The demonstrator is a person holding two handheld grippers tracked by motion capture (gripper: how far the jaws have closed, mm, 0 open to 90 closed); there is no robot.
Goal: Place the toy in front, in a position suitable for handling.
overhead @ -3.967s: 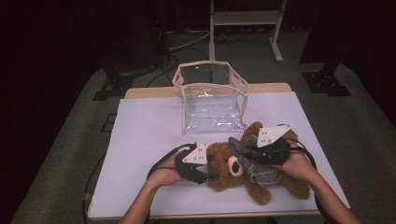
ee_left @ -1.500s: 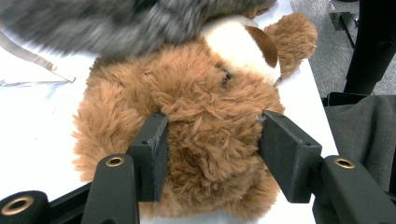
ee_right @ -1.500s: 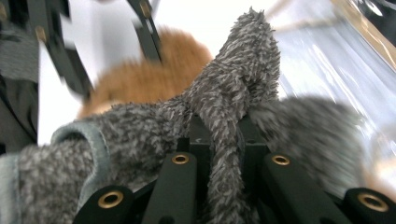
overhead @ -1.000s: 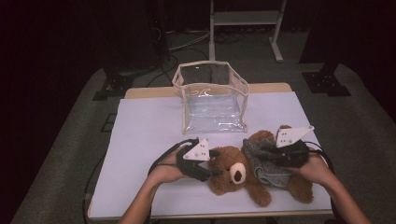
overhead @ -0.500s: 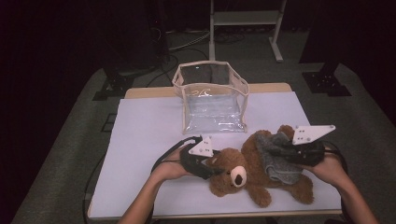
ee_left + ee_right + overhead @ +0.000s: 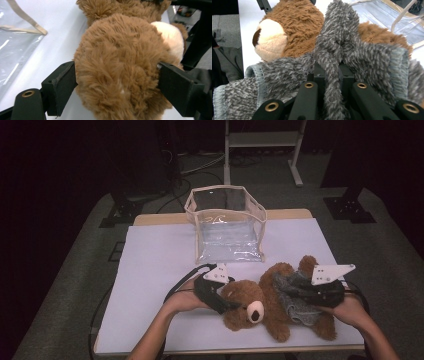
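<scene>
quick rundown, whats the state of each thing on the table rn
bear: lying on the table, head between the left jaws
grey top: on the bear's body, a fold pinched
clear bag: upright, open
left gripper: jaws just opened, astride the head
right gripper: shut on grey top

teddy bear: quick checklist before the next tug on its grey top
1. Right hand-held gripper pinching the grey knit top: ok, shut on a fold.
2. Left hand-held gripper around the teddy bear head: jaws have just been opening, head between them; firm hold cannot tell.
3. Bear lying on the white table: ok.
4. Top off the bear: not ok, bunched on its body.
5. Clear pouch apart from the bear: ok.
</scene>
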